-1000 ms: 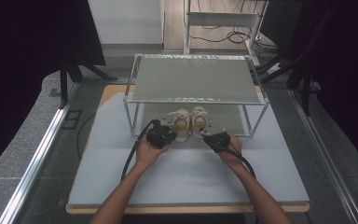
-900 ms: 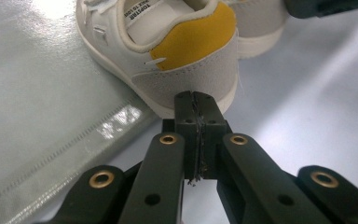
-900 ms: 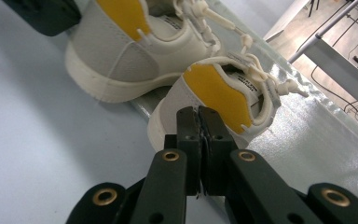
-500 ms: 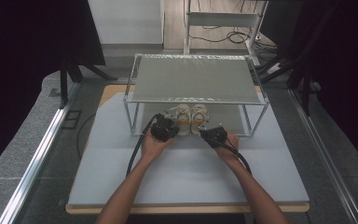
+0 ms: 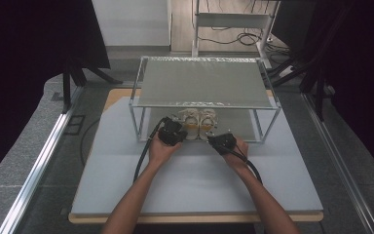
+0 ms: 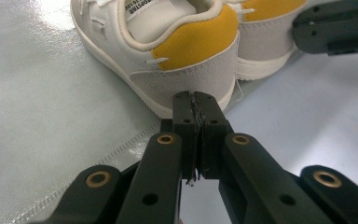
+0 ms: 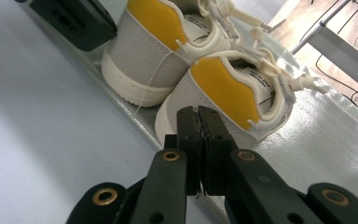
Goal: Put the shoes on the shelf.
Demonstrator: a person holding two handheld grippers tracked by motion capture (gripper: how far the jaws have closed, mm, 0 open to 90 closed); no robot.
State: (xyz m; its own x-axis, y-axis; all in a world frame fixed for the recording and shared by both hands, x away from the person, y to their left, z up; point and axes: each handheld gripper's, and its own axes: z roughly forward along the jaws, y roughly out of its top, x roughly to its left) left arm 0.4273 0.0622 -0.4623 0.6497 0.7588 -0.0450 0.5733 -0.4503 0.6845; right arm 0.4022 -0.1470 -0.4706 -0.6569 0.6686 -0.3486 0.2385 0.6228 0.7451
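Two cream sneakers with yellow heel tabs stand side by side under a metal-framed rack (image 5: 202, 83), heels toward me. My left gripper (image 5: 171, 132) is shut with nothing in it. Its tips (image 6: 196, 97) sit right at the grey heel of the left sneaker (image 6: 186, 51); whether they touch it I cannot tell. My right gripper (image 5: 222, 142) is also shut and empty, its tips (image 7: 197, 111) just short of the right sneaker's heel (image 7: 228, 93). The left sneaker (image 7: 149, 51) stands beyond it. Each gripper view catches the other gripper at its upper edge.
The rack's thin legs (image 5: 137, 122) stand either side of the sneakers, and its top plate hangs low over them. The sneakers rest on a glossy lower sheet (image 6: 42, 93). A white mat (image 5: 195, 180) covers the table in front. Cables trail back along both forearms.
My left gripper has slid forward toward the left sneaker's heel. The right gripper has stayed almost where it was. Both stay shut.
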